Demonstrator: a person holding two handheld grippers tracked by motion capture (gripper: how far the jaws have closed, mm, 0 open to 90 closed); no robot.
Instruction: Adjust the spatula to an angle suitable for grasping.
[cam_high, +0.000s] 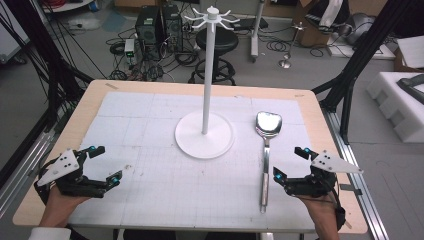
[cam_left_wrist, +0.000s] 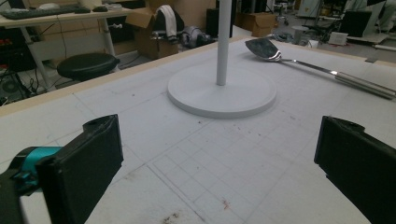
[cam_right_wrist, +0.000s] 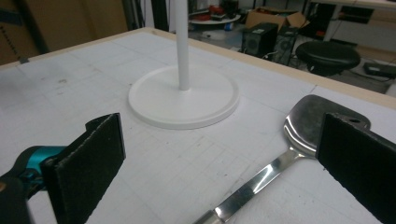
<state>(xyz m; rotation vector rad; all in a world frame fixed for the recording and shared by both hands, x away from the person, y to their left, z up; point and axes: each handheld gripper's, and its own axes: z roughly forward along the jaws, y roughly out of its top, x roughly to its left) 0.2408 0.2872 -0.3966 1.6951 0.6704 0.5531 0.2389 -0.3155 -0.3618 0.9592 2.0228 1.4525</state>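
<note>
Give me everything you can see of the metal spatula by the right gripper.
The spatula looks like polished steel: a broad, rounded, mirror-bright blade at the far end, a narrow flat neck, and a thicker round handle toward the person. It lies flat on the white mat, running near to far, blade beside the rim of the stand but apart from it. The right gripper sits just right of the handle, jaws open, not touching it. Nothing else touches it.

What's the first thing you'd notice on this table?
The tall white stand with a round base rises mid-table, hooks fanning out on top. Right of it lies a shiny metal spatula, handle toward the person. An open black gripper waits at each near corner: left gripper, right gripper.
</note>
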